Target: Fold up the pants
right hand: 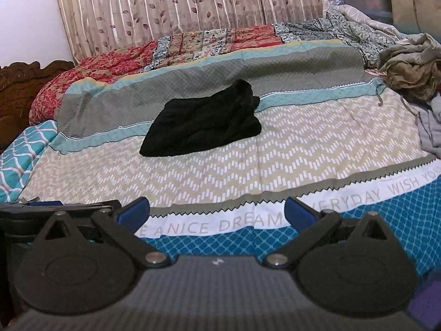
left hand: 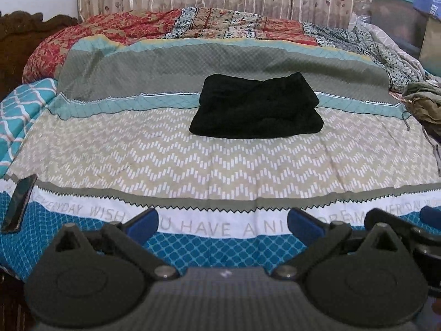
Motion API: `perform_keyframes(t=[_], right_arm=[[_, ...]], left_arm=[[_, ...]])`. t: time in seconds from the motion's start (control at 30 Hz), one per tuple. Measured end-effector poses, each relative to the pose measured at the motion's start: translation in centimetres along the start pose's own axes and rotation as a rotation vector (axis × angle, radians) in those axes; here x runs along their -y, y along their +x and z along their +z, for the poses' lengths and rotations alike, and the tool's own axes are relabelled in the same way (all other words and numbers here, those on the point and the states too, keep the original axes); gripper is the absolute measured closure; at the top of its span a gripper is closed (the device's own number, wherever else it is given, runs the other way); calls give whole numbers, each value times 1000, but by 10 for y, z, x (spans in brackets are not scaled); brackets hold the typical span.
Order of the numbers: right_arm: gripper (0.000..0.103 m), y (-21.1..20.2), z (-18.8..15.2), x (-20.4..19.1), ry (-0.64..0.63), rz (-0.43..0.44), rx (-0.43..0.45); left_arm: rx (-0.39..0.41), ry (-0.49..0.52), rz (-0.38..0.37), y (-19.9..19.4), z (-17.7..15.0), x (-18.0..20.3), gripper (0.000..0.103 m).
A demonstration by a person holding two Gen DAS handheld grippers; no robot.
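Item: black pants (left hand: pixel 256 107), lying as a compact, multi-layer bundle on the bed (left hand: pixel 193 160), about midway across its width and toward the far edge, straddling the teal band and the chevron panel of the bedspread. The top layer bulges and sits askew over the lower layers; edges are not flush.

Left tongs (left hand: pixel 222 220): spread wide, empty, low over the near edge of the bed, well apart from the pants.
Right tongs (right hand: pixel 217 212): spread wide, empty, just beside the left tongs at the near edge.

Condition: fold appears nearly or fully complete.

Hazards:
- Loose top layer could slump open if nudged, since nothing pins it.
- Pinching only one layer would drag the bundle apart.
- Soft bedspread could ruck under a pull.
- Phone (left hand: pixel 18 204) at the near left edge could be knocked off.
- Crumpled garments (right hand: pixel 408 69) toward the far right corner could snag a sweep.
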State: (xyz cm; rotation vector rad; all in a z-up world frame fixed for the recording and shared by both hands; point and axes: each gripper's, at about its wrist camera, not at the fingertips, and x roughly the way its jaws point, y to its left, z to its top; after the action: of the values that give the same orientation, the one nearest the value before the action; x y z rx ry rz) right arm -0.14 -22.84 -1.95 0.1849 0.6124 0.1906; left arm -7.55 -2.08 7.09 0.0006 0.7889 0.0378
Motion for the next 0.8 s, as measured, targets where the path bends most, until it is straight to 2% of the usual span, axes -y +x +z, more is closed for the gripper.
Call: perform_keyframes(t=[0.4, 0.8], right_arm=[[0, -8, -4, 1, 26, -3, -12], [0, -3, -9, 1, 51, -1, -49]], left_arm=[[18, 28, 68, -5, -7, 2, 0], [-7, 11, 104, 1, -12, -2, 0]])
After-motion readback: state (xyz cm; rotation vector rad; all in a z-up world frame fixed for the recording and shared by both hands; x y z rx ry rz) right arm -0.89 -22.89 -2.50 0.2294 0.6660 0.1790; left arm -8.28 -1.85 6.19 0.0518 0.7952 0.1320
